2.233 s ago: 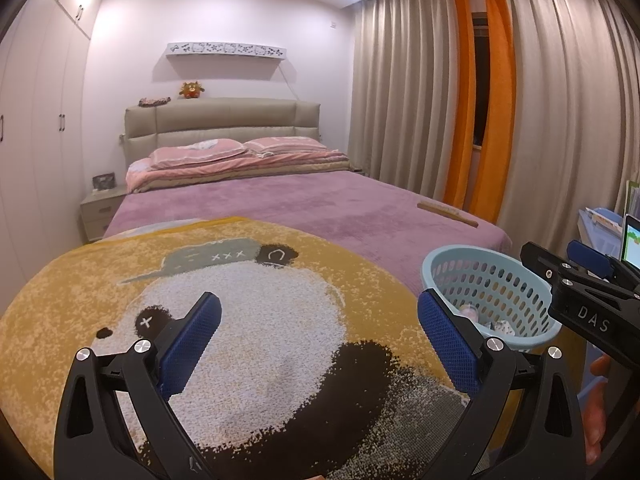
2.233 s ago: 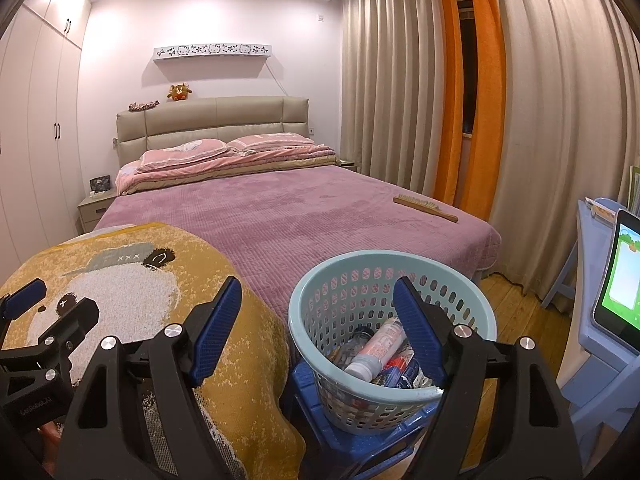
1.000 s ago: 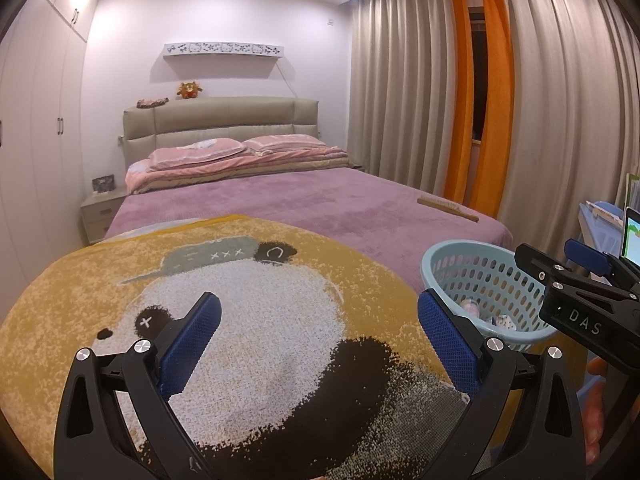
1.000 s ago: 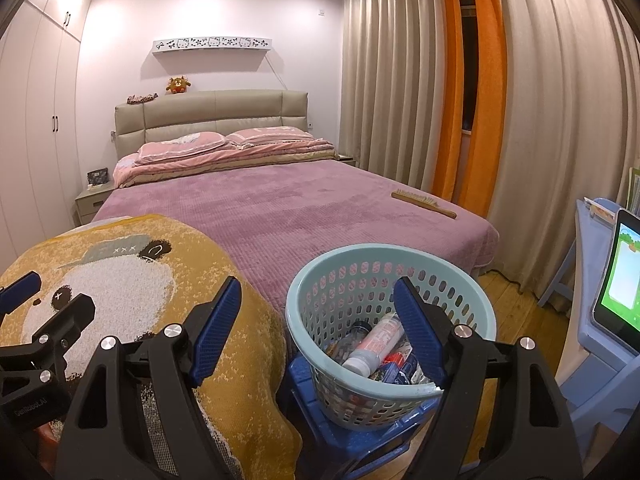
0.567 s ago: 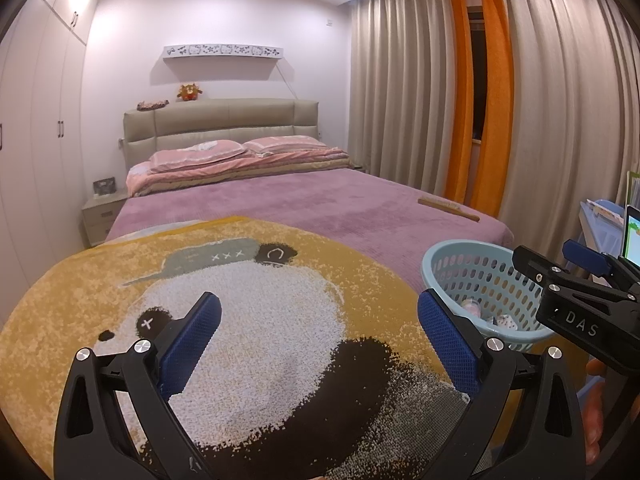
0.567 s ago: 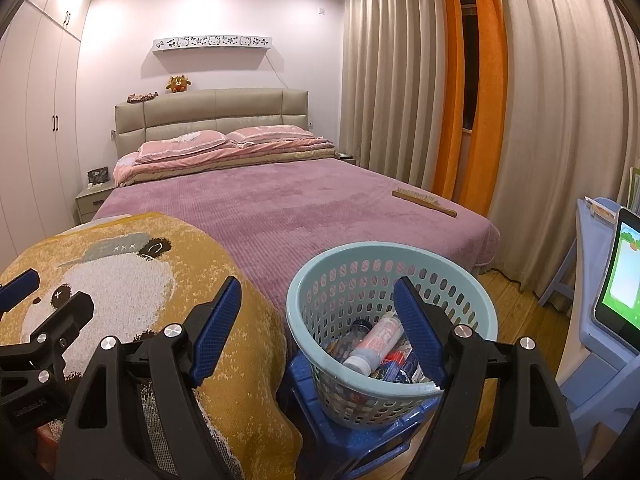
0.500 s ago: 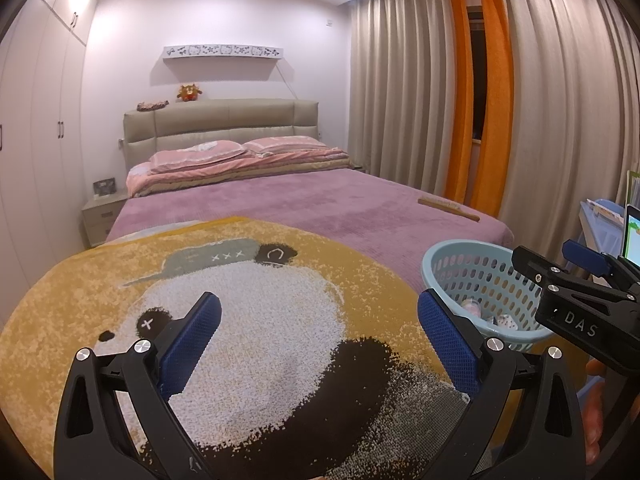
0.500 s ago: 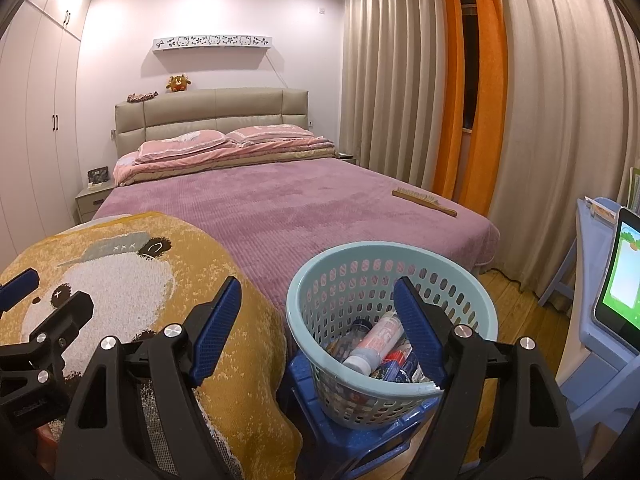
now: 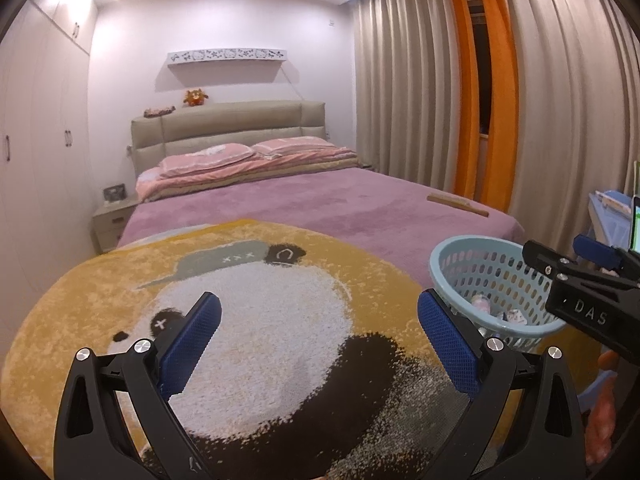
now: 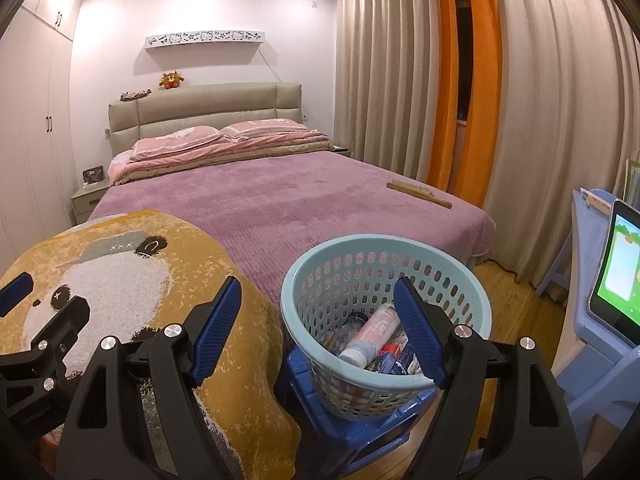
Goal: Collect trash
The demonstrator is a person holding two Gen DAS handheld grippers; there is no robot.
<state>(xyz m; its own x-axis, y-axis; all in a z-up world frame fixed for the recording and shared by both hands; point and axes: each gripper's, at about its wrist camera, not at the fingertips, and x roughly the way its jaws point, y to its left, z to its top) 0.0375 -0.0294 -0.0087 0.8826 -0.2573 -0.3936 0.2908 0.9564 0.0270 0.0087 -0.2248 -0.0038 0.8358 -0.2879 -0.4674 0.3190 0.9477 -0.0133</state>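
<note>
The left gripper [image 9: 318, 328] hangs over a yellow panda blanket [image 9: 248, 304] at the foot end of the bed [image 9: 320, 204], its jaws spread wide with nothing between them. The right gripper [image 10: 318, 326] has its jaws wide apart too, empty, framing the near rim of a light blue basket [image 10: 472, 292]. The basket stands upright on a blue stool [image 10: 304, 392] just beside the bed's foot corner. Inside lies the trash: a white bottle [image 10: 372, 336] tilted, its long axis running from lower left, cap end, to upper right, among other wrappers. A wooden brush [image 10: 418, 194] lies near the bed's right edge.
</note>
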